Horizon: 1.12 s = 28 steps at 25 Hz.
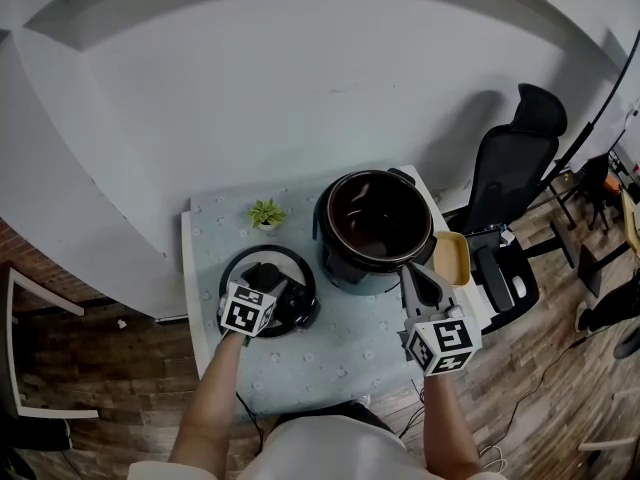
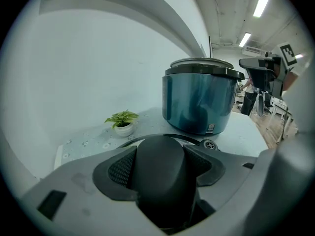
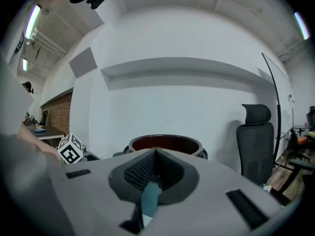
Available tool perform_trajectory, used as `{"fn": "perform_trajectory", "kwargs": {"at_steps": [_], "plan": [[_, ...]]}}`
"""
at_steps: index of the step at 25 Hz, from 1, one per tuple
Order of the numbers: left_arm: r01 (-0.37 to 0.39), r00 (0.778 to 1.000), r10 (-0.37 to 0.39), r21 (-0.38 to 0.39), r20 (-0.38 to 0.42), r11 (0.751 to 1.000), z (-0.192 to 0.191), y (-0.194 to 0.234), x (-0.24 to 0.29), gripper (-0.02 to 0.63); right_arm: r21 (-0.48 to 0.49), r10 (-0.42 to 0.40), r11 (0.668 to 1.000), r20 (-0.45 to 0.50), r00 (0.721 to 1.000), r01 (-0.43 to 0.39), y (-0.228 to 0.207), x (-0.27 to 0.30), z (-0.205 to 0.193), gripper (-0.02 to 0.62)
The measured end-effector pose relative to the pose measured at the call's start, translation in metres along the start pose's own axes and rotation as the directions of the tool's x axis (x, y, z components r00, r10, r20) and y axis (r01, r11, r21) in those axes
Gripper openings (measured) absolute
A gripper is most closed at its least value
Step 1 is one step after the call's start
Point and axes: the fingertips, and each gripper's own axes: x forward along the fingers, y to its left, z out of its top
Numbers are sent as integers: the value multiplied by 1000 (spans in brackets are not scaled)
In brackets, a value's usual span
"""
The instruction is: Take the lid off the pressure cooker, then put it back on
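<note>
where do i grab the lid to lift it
By the black knob at its centre, from above, jaws on either side. The lid lies flat on the table, and the knob is its only raised part.

Plant: small green leafy plant in a white pot (image 1: pixel 266 213), upright near the table's far edge
Table: pale blue spotted tabletop (image 1: pixel 330 353), against a white wall
Container: tan rectangular tub (image 1: pixel 452 258), at the table's right edge
Chair: black high-backed office chair (image 1: pixel 515 163), beside the table
Floor: dark wood planks (image 1: pixel 90 358)
</note>
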Motion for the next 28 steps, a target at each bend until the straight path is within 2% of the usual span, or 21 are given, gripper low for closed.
{"fn": "perform_trajectory", "kwargs": {"at_steps": [8,13,18,28], "plan": [[-27,999,27,-23,-26,999,-2,1,0,279,-2,-7,1000,7,1000,7,1,-6,1,0],[-34,999,34,0,-39,999,6,2,-8,278,3,-22,1000,15,1000,22,-7,-15,2,0],[-23,1000,23,-15,-19,1000,38,5,-34,278,20,-14,1000,32,999,14,-9,-19,2,0],[-5,998,5,-7,64,1000,132,7,-104,278,37,39,998,87,995,-43,0,-13,15,0]]}}
